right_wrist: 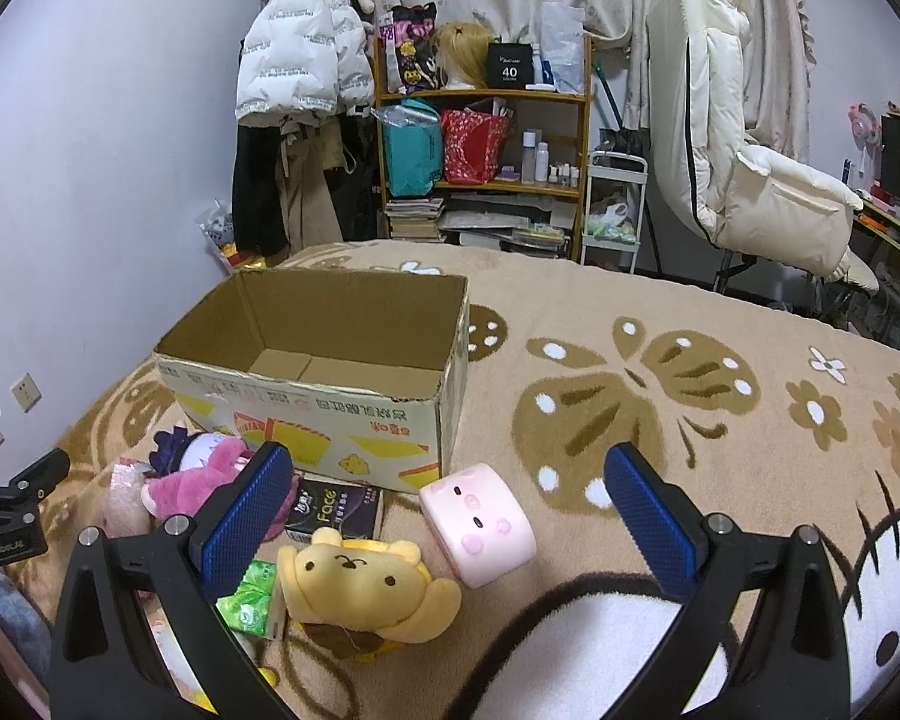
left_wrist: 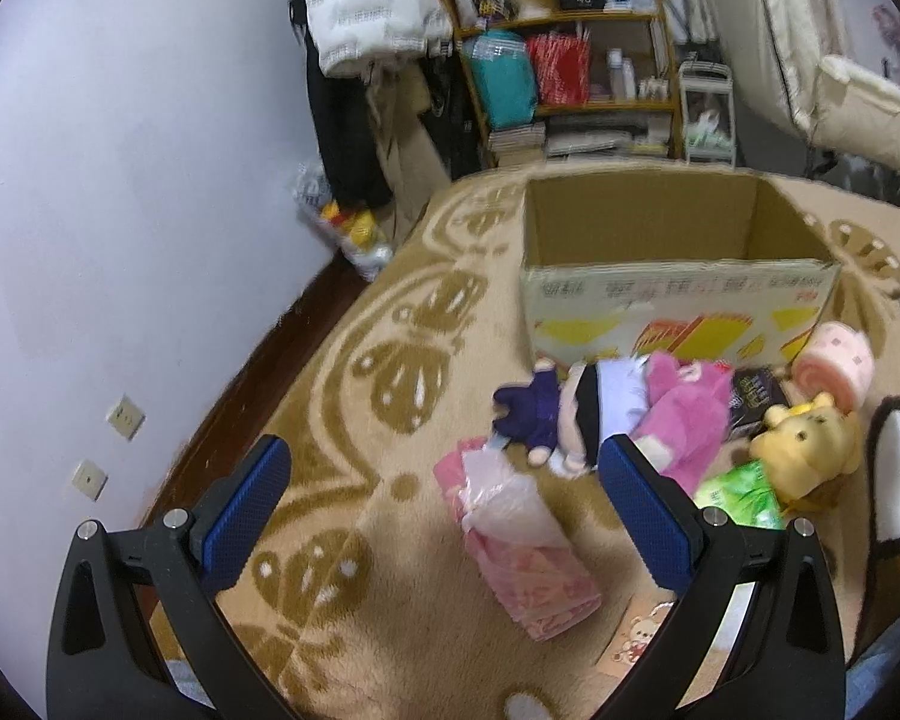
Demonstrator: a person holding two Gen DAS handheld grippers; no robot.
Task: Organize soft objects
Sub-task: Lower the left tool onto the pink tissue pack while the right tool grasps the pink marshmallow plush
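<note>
Beyond my reach, a wooden shelf [right_wrist: 483,97] against the far wall carries a teal bag [right_wrist: 413,147], a red bag [right_wrist: 471,147], small bottles [right_wrist: 537,162] and stacked books [right_wrist: 414,219]. A white puffer jacket [right_wrist: 303,39] hangs to its left, a cream padded chair [right_wrist: 744,138] stands to its right, and two wall sockets [left_wrist: 125,417] sit low on the pale wall.

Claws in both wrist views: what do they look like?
Left claw and right claw match: black plastic arms with triangular cutouts, silver screw heads at the joints, and blue pads with a fine mesh texture. No cables or sleeves are visible.
</note>
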